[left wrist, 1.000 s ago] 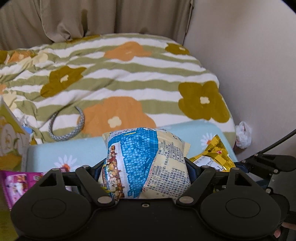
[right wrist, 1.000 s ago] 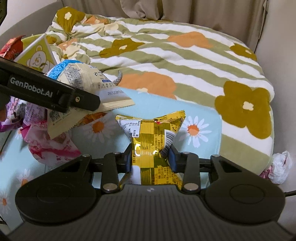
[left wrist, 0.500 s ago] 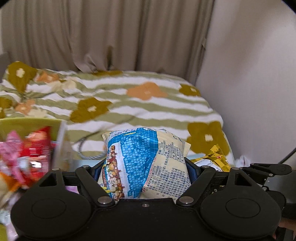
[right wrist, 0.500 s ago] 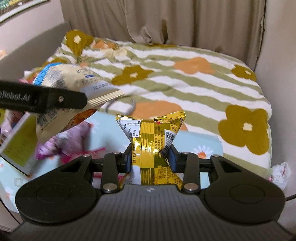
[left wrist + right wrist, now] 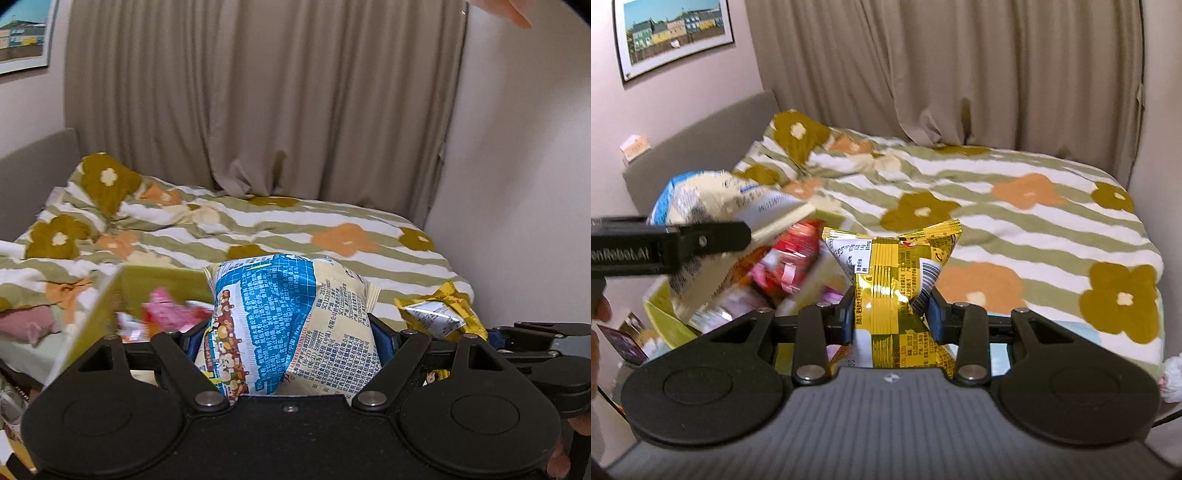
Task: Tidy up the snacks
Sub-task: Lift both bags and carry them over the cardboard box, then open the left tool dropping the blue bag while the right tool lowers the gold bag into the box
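Left hand-held gripper point(image 5: 291, 332) clamped on blue bag point(image 5: 288, 325), right point(image 5: 892, 317) on gold packet point(image 5: 892, 273); best lowered gently into yellow box point(image 5: 92, 314).

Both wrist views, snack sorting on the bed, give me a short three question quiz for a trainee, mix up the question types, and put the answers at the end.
1. True or false: the right gripper is empty.
2. Which packet does the left gripper hold? A) gold foil packet B) blue and cream packet C) pink packet
3. Fill in: behind both grippers lies a striped, flowered ______ on the bed.

Key
1. False: it is shut on the gold foil packet.
2. B: the pads press the sides of the blue and cream packet.
3. Duvet, green and white stripes with orange and olive flowers.
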Demonstrator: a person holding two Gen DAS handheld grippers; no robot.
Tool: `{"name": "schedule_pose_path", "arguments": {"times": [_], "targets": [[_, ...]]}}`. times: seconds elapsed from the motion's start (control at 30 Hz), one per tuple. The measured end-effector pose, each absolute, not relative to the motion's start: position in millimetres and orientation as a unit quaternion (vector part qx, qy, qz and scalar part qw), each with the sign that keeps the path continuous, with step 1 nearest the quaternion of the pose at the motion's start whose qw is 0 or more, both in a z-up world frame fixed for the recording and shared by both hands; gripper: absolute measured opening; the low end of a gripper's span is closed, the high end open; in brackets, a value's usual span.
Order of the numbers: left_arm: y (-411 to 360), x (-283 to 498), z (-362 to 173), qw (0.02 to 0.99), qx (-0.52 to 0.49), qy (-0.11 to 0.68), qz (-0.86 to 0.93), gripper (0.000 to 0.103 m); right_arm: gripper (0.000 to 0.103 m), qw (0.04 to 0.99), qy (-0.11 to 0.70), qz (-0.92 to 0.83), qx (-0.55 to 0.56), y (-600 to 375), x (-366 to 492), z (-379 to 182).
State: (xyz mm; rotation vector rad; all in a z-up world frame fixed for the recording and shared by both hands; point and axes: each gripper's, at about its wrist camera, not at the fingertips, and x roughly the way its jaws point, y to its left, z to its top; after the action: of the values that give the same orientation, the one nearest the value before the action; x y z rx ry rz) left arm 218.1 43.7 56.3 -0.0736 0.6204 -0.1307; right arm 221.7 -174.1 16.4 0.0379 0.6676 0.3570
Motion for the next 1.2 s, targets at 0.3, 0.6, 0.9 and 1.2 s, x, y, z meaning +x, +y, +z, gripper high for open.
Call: {"name": "schedule_pose_path", "arguments": {"times": [0.3, 0.6, 0.9, 1.2], "targets": [[140.0, 211.4, 48.3, 0.950, -0.044, 0.308, -0.040, 0.084, 0.052, 0.927, 0.322, 0.191, 0.033, -71.1, 211.3, 29.3], [197.5, 222.6, 15.5, 0.943, -0.038, 0.323, -0.071, 0.085, 0.052, 0.925, 0.338, 0.159, 0.074, 0.1, 221.6, 21.7], [206.9, 229.2, -27.5, 0.940, -0.012, 0.332, -0.082, 0.103, 0.052, 0.916, 0.371, 0.127, 0.080, 26.4, 231.6, 0.3], [219.1, 214.4, -27.4, 0.934, -0.026, 0.349, -0.065, 0.103, 0.052, 0.910, 0.382, 0.141, 0.076, 31.3, 231.7, -7.9]]}}
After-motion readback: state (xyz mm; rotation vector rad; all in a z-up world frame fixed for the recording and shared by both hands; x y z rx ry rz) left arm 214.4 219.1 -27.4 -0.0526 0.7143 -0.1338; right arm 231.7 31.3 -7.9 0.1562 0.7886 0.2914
